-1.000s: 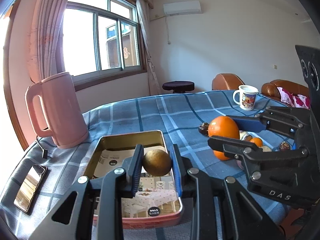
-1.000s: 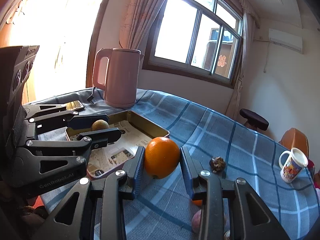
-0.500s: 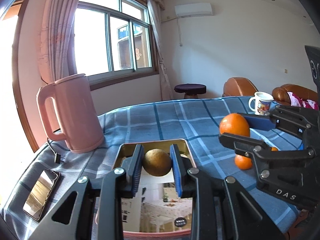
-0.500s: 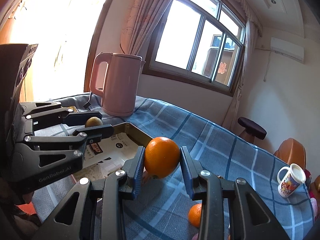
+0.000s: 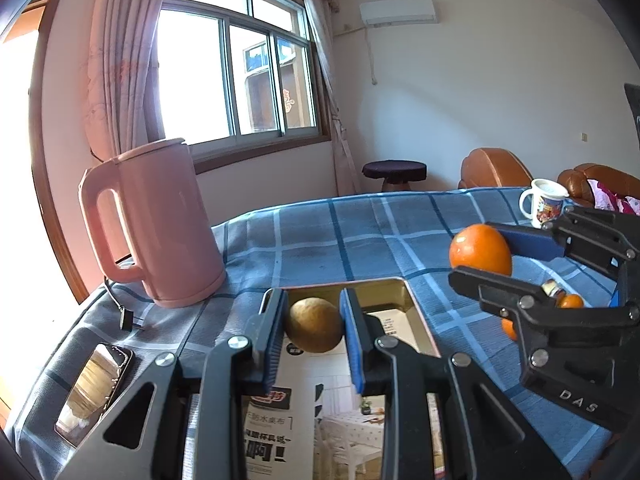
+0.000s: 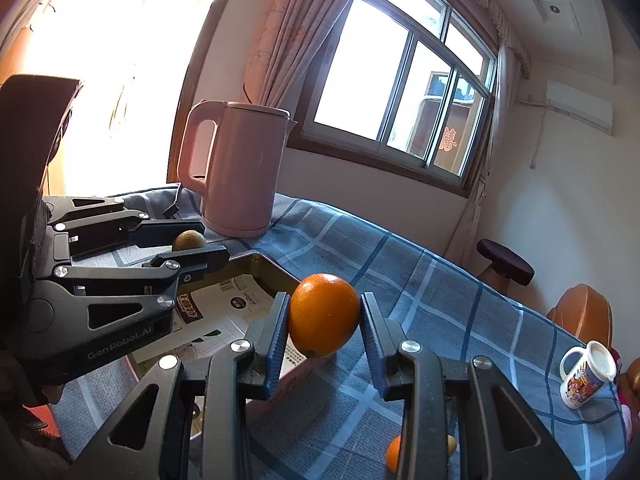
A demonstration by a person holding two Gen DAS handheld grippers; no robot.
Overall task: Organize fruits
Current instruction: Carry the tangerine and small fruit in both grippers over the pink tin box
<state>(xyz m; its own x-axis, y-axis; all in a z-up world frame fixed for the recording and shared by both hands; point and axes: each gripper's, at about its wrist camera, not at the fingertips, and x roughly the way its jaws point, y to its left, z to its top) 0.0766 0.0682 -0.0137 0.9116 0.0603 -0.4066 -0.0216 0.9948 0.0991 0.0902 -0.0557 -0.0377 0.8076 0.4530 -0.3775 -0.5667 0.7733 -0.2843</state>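
Left gripper [image 5: 314,330] clamps your brown fruit [image 5: 314,325] above the tin tray [image 5: 414,318]; right gripper [image 6: 323,330] pinches an orange [image 6: 323,320] at its right rim, both seemingly poised for dropping in.

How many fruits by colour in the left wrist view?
Orange: 3, the big orange in the right gripper and two small oranges on the cloth behind it.
Brown: 1, the brown fruit in the left gripper.
Total: 4.
Dark lump beside them: cannot tell, not counted.
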